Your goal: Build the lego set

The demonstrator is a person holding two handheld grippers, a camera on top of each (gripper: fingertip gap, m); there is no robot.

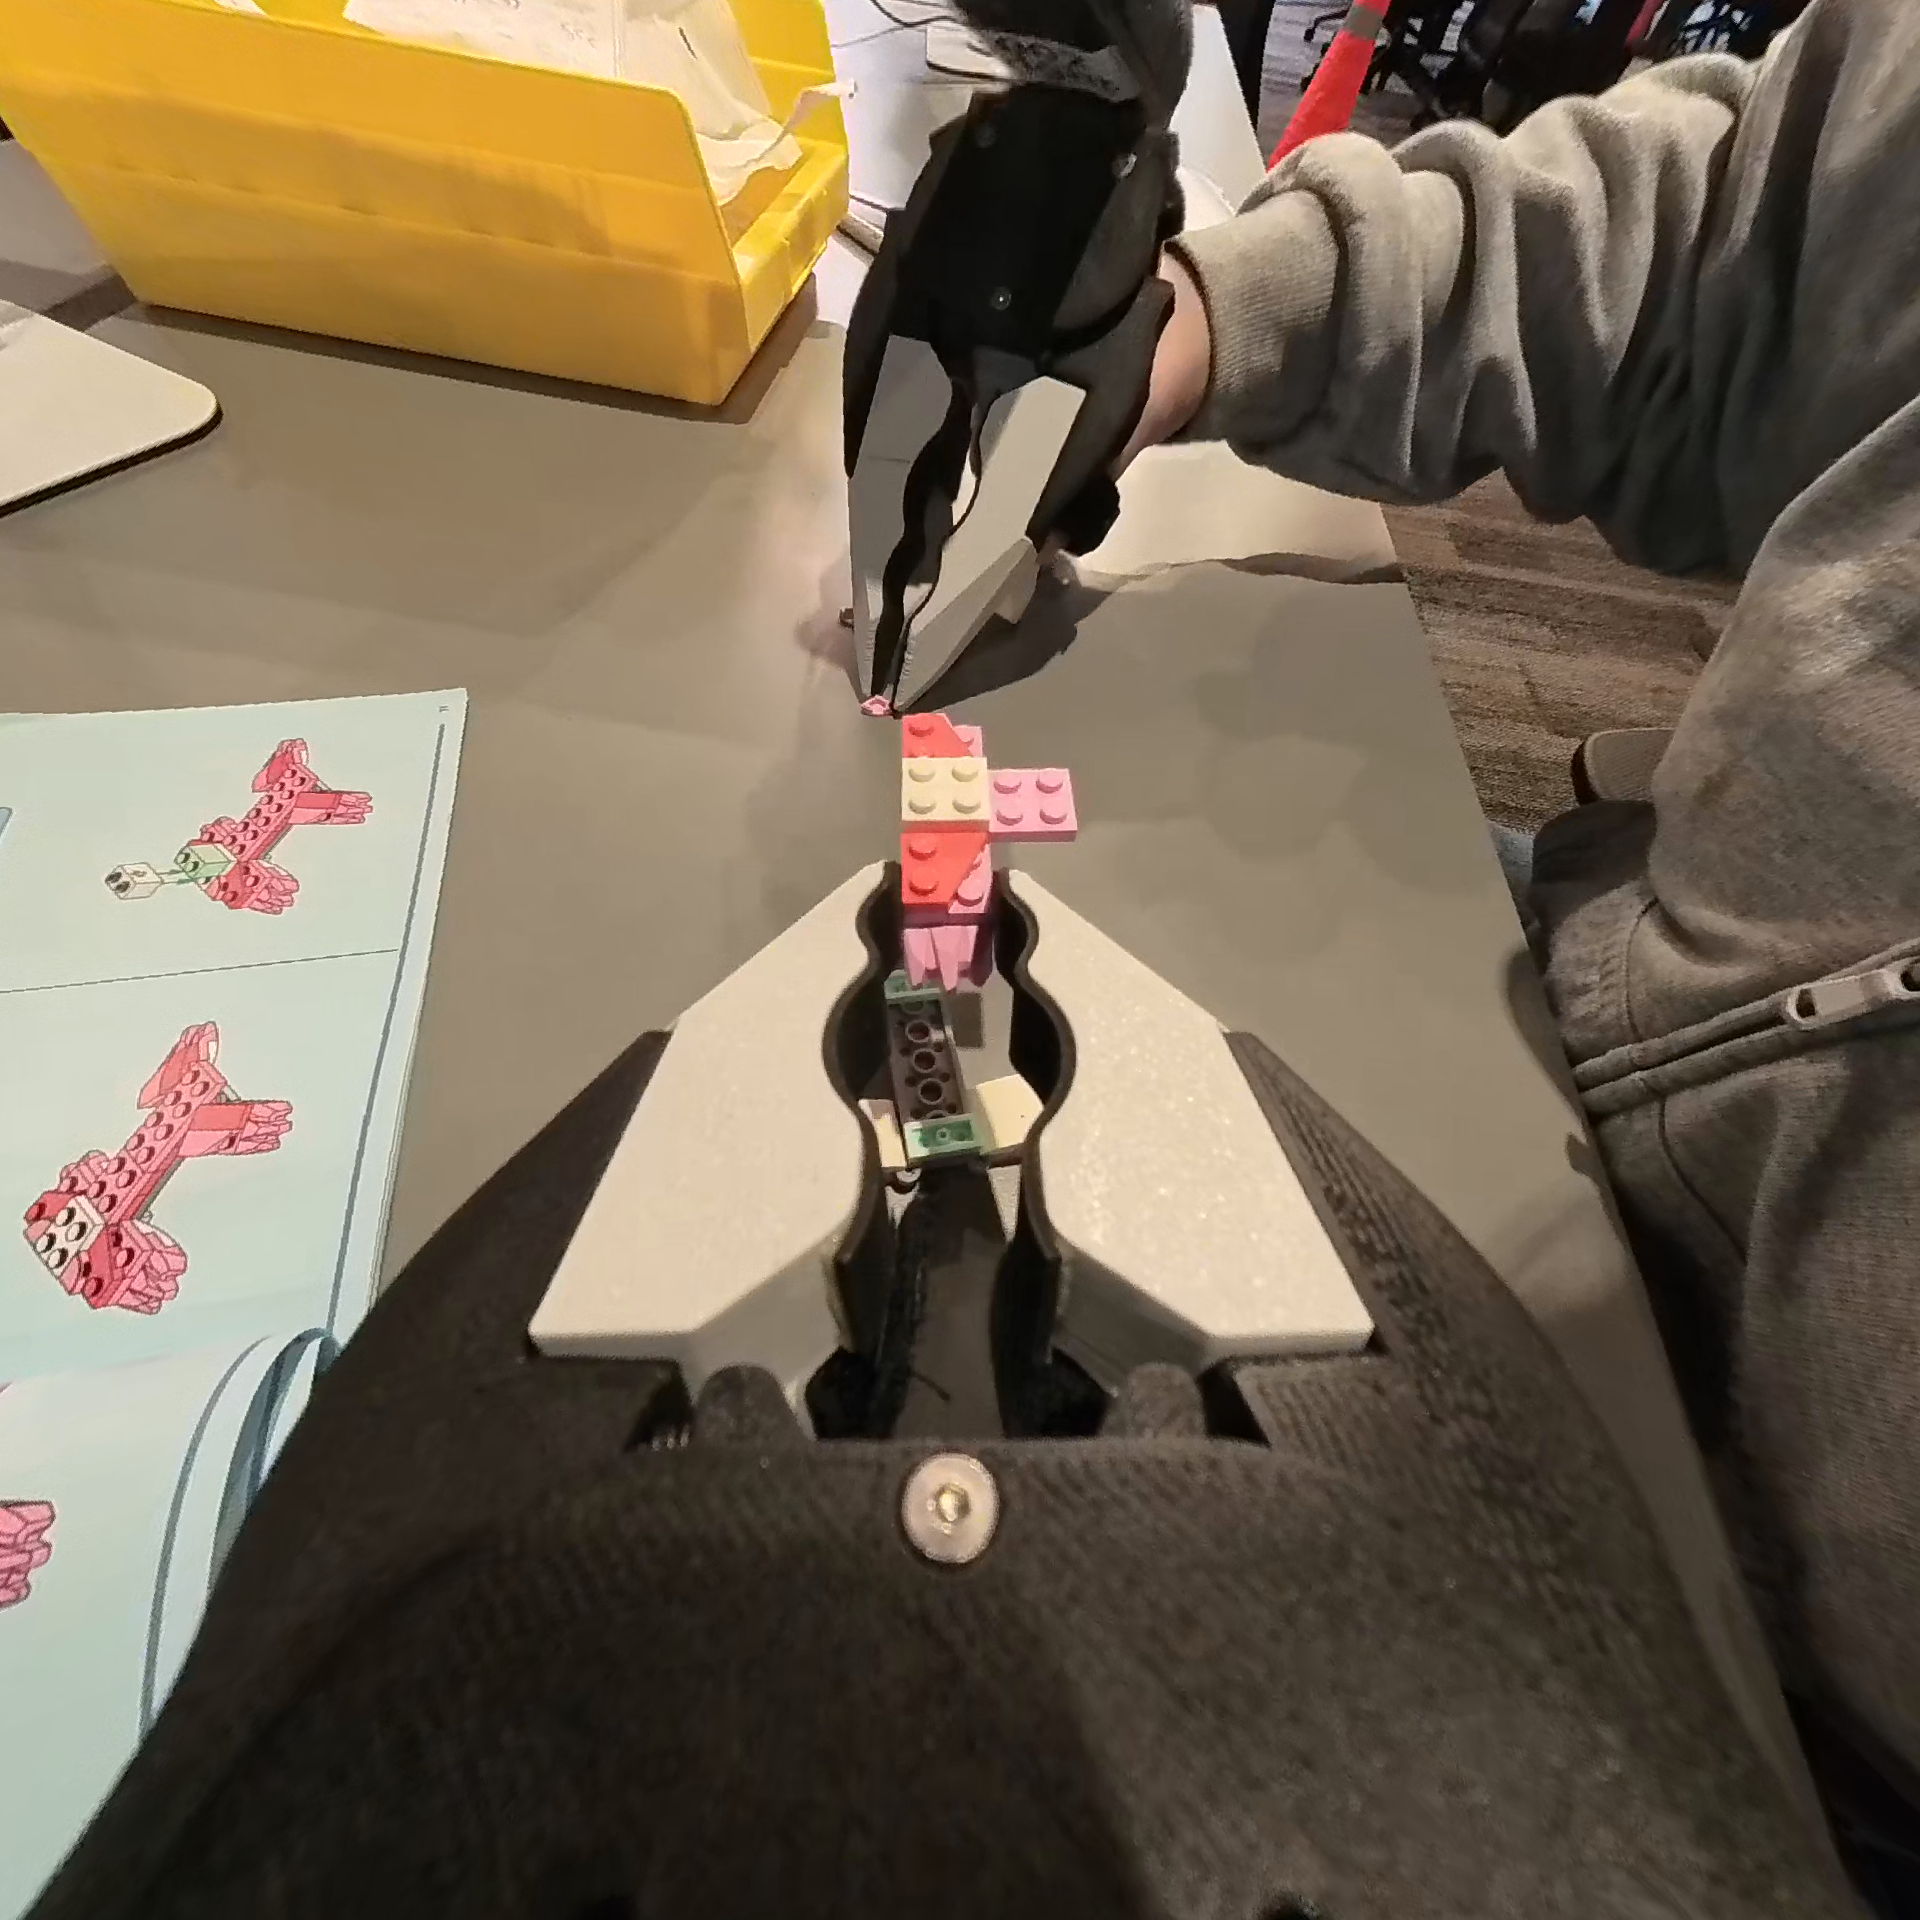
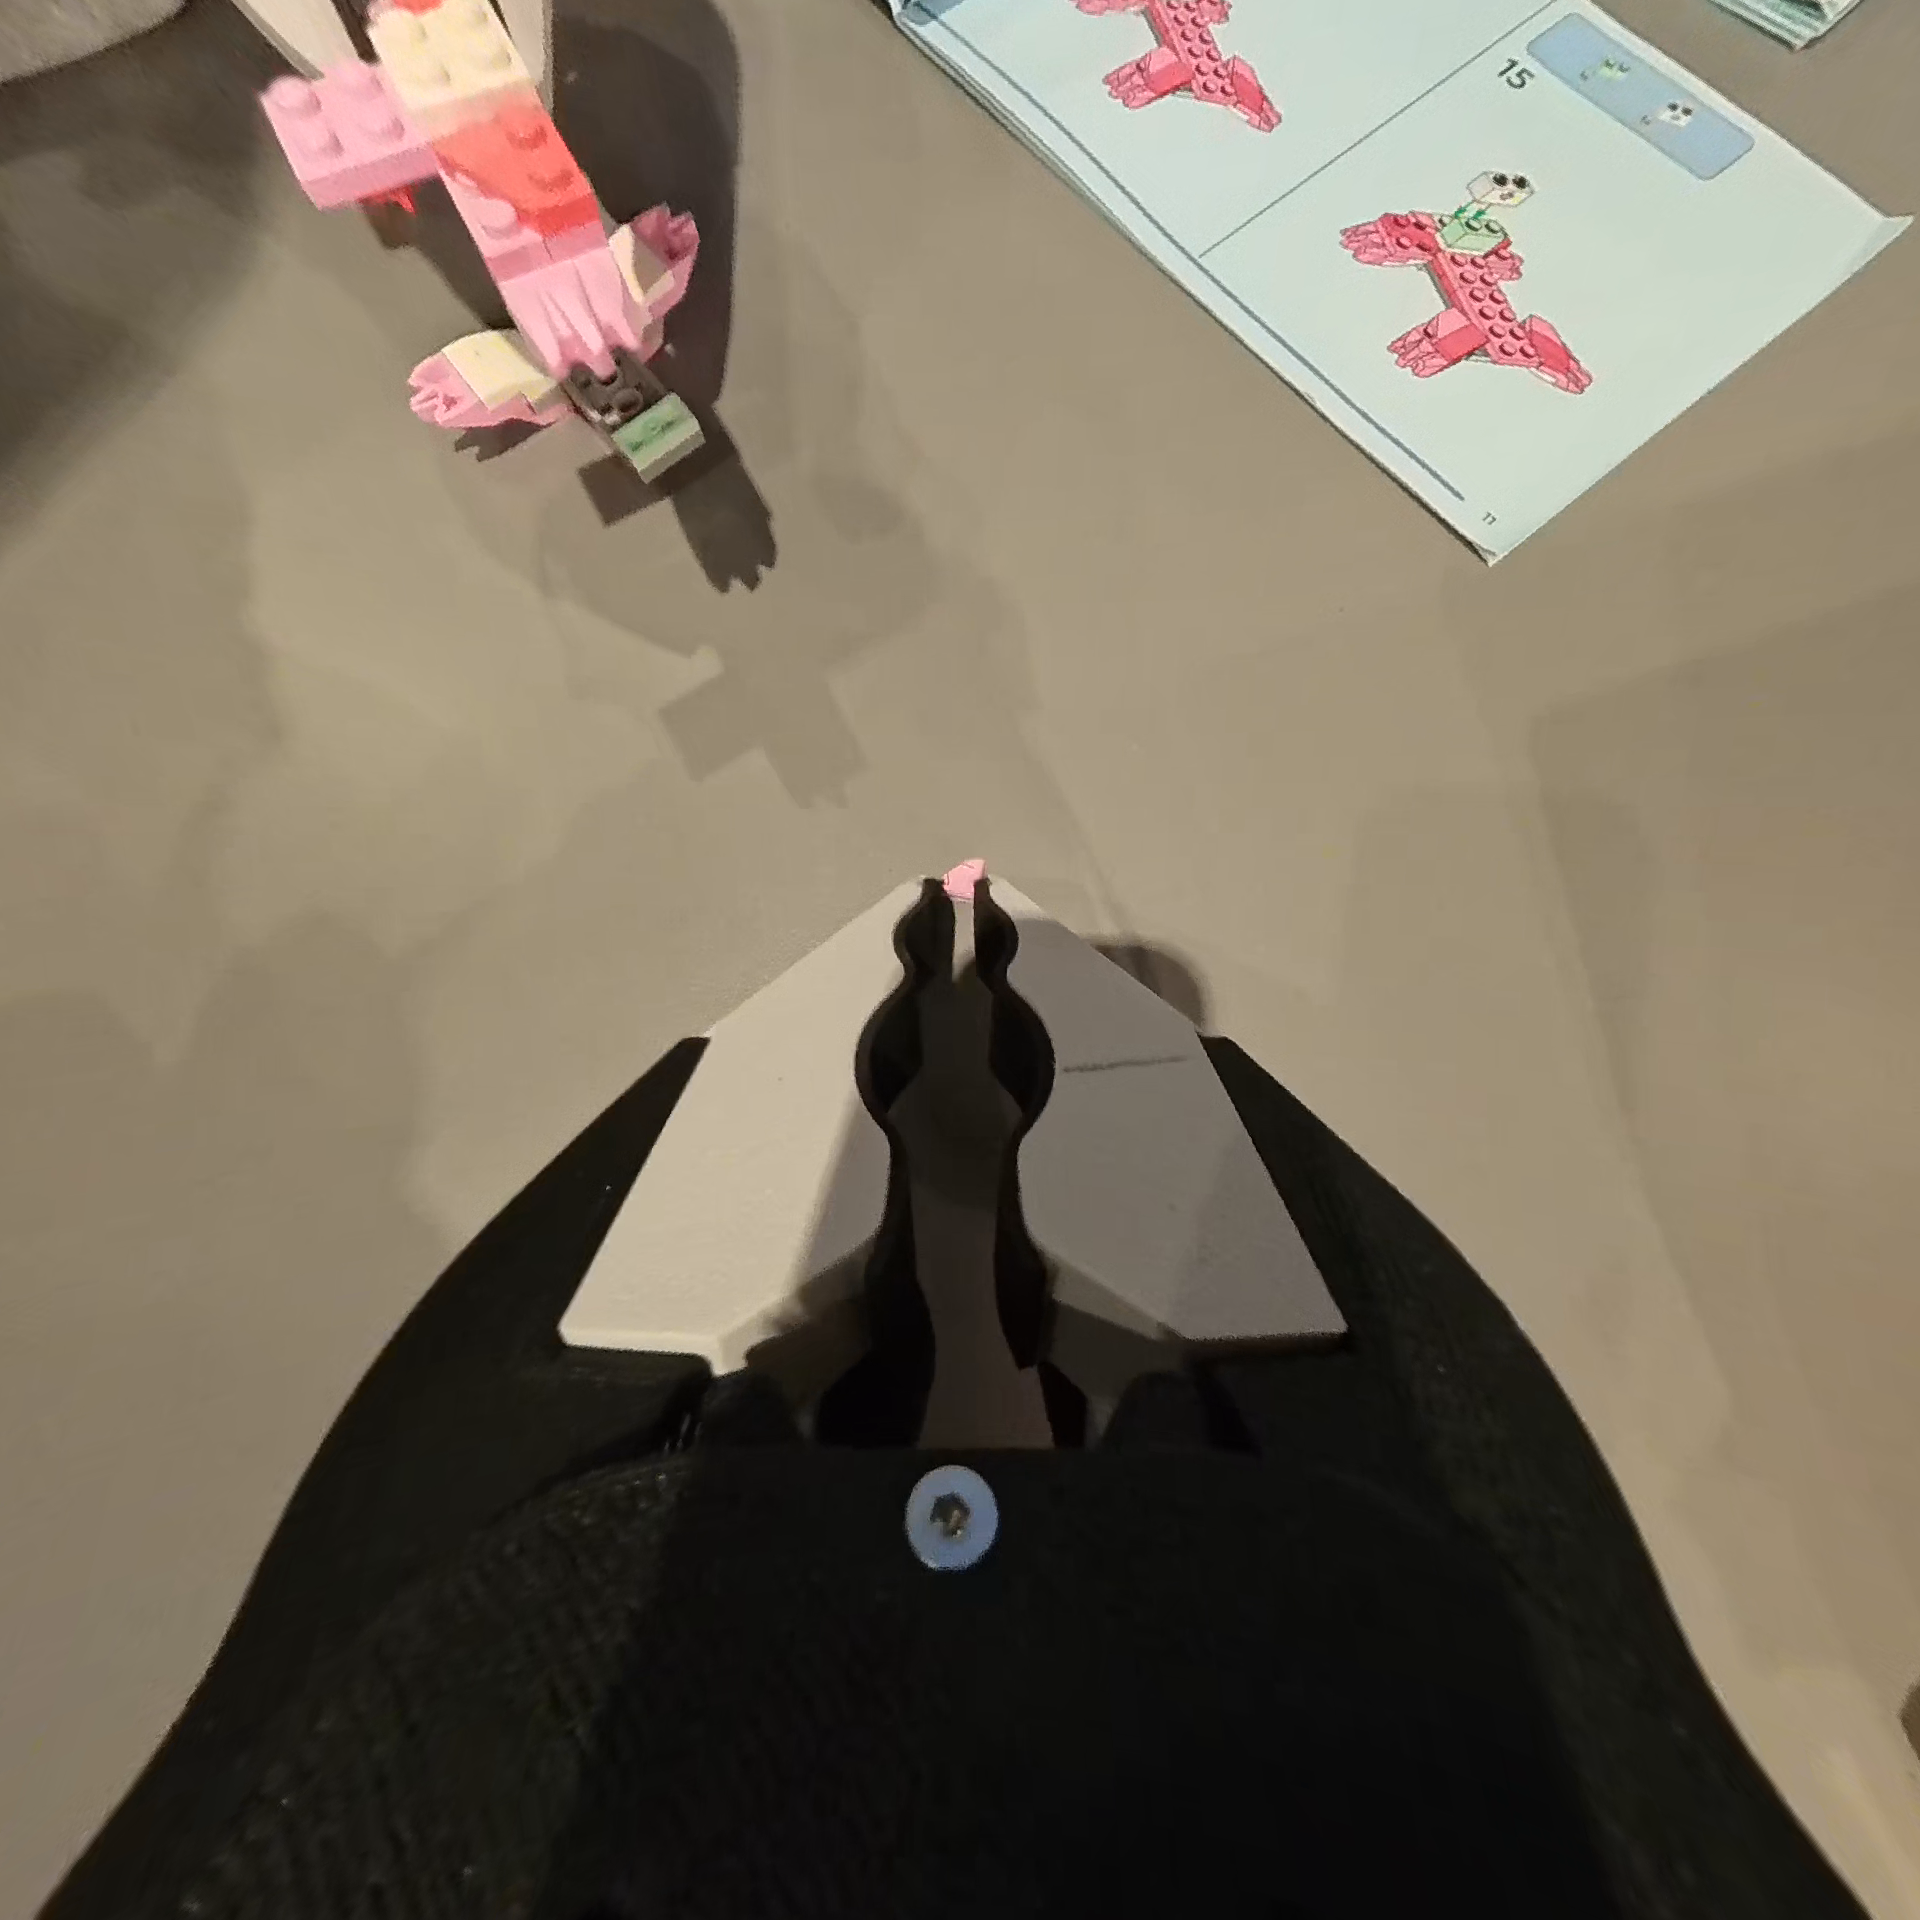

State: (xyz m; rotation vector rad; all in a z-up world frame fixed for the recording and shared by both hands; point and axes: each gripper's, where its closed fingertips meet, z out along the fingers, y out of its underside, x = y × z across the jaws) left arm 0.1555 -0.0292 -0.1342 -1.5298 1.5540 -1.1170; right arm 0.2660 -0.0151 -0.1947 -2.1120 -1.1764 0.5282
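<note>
Table [image 1: 644, 582], grey and matte, carries everything; taking the pink model [image 1: 940, 821] as the landmark, the yellow bin [image 1: 436, 208] sits far beyond it to its left and the open instruction booklet [image 1: 208, 935] lies well to its left. 1 model, 1 booklet, 1 bin, 2 grippers and 1 loose piece are in sight. The left gripper [image 1: 945, 894] has its jaws closed around the model's tail end, so the model's long axis runs straight out from them toward the other tool. The right gripper [image 2: 961, 883] pinches a tiny pink piece [image 2: 964, 876] at its very tips, pointing down at the table just beyond the model's far red end [image 1: 935, 740], close but apart. By my reading the right gripper is the nearer one to place it, and the gap along that axis is what the coming move must close.
</note>
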